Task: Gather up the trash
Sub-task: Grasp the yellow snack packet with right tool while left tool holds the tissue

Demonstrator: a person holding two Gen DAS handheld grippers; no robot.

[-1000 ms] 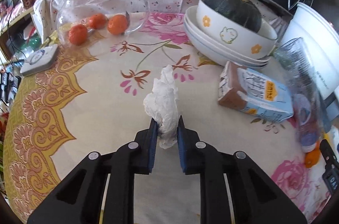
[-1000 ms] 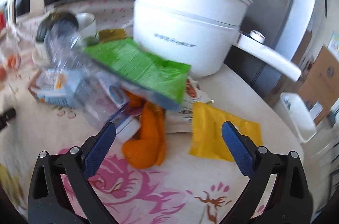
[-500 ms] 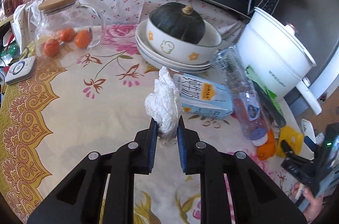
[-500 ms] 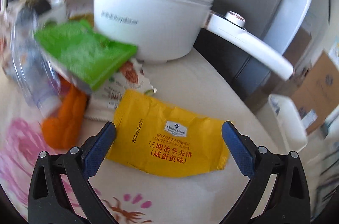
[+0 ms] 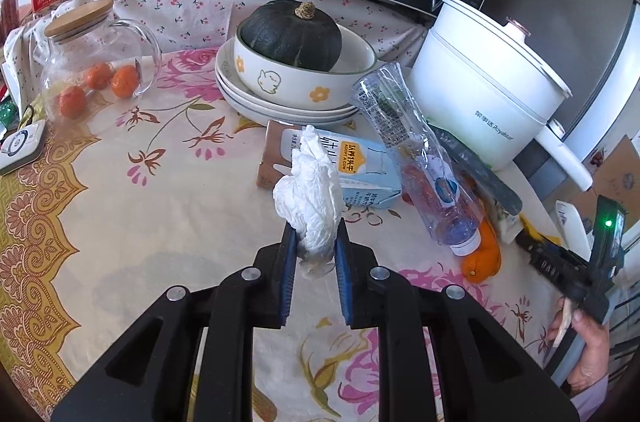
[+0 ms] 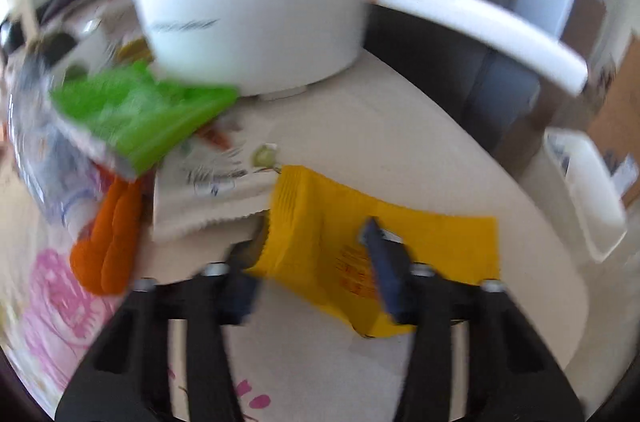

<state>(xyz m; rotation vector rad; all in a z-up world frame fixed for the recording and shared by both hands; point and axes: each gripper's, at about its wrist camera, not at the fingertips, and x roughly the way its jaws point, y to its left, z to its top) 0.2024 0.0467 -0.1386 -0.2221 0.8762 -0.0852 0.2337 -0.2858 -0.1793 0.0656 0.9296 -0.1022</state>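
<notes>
- Since the earlier frames the right gripper [image 6: 316, 262] has gone from spread wide above the yellow snack wrapper [image 6: 320, 234] to narrowed about it; the wrapper is now buckled between the fingers.
- Right view is motion-blurred: one pad lies on the wrapper's face, the other at its left edge. Whether the grip is firm, I cannot tell.
- Left gripper [image 5: 316, 254] is pressed nearly together, pinching a crumpled white tissue [image 5: 310, 198] above the floral tablecloth [image 5: 160, 206].
- Behind the tissue: milk carton [image 5: 360, 170], crushed plastic bottle [image 5: 416, 158], orange peel [image 5: 482, 256], white electric pot [image 5: 488, 94].
- Green packet [image 6: 144, 110] lies left of the wrapper.
</notes>
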